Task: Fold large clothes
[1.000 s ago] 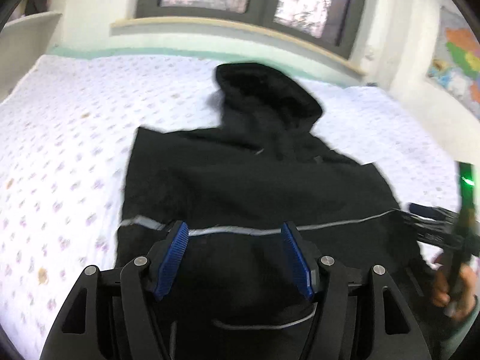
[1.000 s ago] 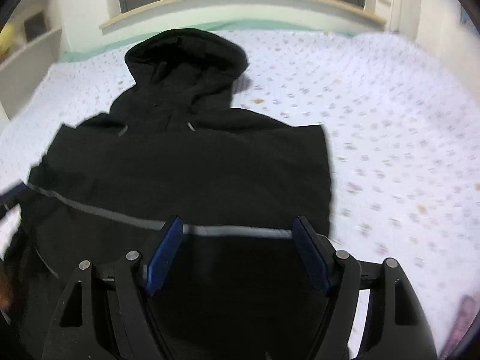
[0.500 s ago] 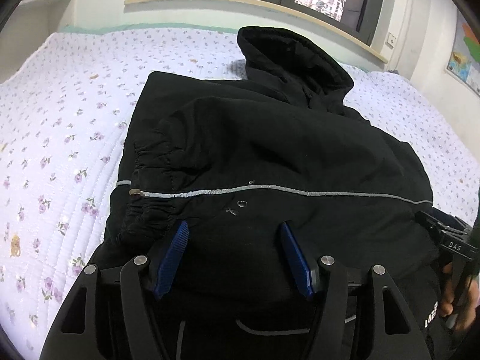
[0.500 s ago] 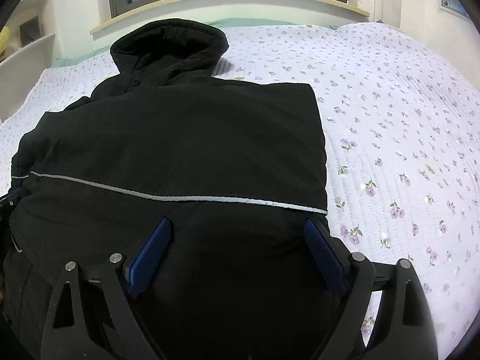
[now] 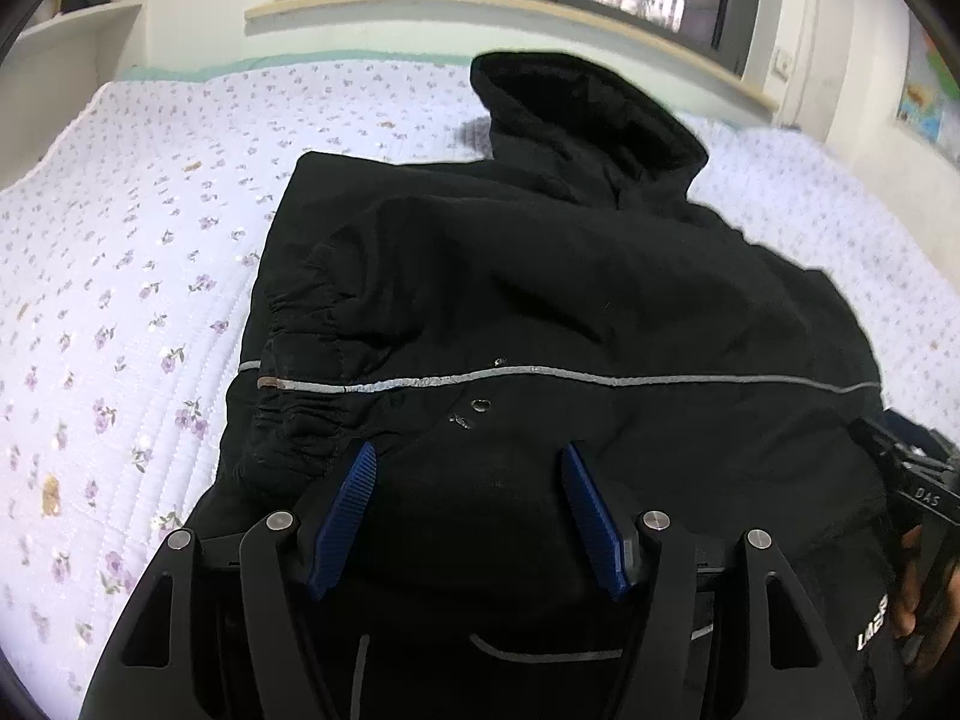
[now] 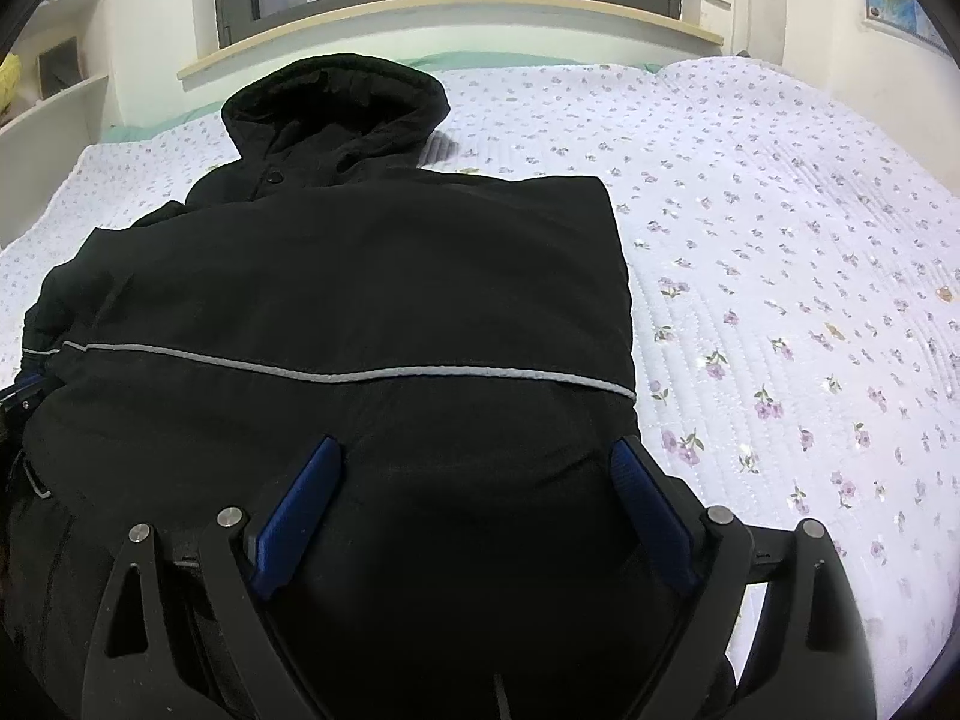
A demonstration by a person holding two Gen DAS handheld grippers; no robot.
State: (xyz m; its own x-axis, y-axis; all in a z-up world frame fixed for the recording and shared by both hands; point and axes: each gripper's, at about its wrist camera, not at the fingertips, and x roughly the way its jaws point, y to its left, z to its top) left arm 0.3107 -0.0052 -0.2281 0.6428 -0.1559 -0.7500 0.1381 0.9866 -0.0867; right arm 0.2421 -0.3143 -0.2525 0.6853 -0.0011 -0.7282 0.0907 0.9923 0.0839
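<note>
A black hooded jacket (image 5: 540, 300) with a grey reflective stripe lies on the bed, hood towards the window, sleeves folded in over the body. It also shows in the right wrist view (image 6: 360, 288). My left gripper (image 5: 468, 456) is open, its blue pads over the jacket's lower left part, near the gathered cuff (image 5: 300, 372). My right gripper (image 6: 474, 450) is open wide over the jacket's lower right part, close to its right edge. Neither holds cloth. The right gripper also shows at the right edge of the left wrist view (image 5: 918, 498).
The bed (image 6: 780, 300) has a white quilt with small purple flowers. A window sill (image 6: 444, 6) and wall run behind it. White shelves (image 6: 54, 108) stand at the left. A map poster (image 5: 924, 102) hangs at the right.
Both grippers have come lower and closer to the jacket. The right gripper has opened wider. The jacket has not moved.
</note>
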